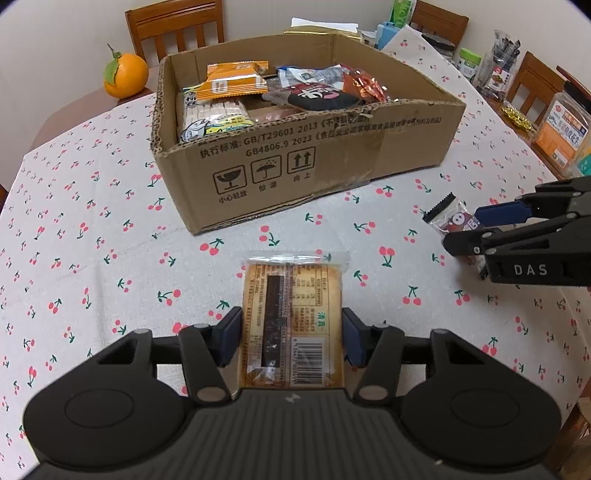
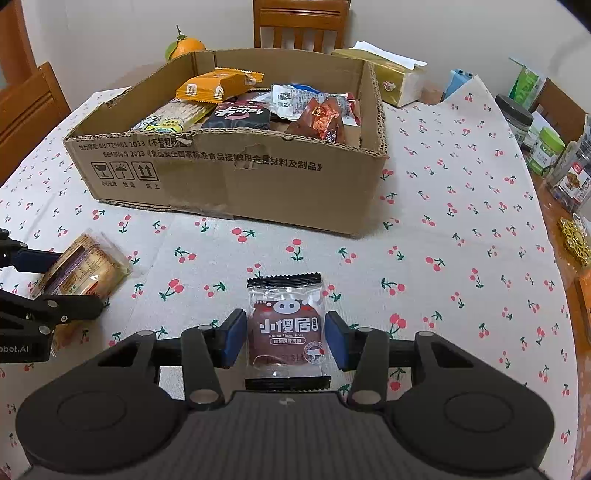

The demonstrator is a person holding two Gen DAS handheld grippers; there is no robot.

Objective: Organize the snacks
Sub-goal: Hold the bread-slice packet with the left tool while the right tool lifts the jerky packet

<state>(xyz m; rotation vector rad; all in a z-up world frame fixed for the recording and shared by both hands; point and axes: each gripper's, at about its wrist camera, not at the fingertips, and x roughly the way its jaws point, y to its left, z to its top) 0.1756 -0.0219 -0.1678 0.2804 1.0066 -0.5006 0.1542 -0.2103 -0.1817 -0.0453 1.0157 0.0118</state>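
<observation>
A clear packet of square biscuits lies on the cherry-print tablecloth, and my left gripper is shut on its two long sides. Further right, a small pork snack packet with a pig face lies flat, with my right gripper shut on it, blue pads against both edges. Each gripper also shows in the other view: the right gripper at the right edge, the left gripper at the left edge. Behind both stands an open cardboard box holding several snack packets.
An orange sits behind the box on the left. Jars and packaged goods crowd the table's right edge. A gold tissue box stands behind the box. Wooden chairs ring the table. Tablecloth lies bare left of the box.
</observation>
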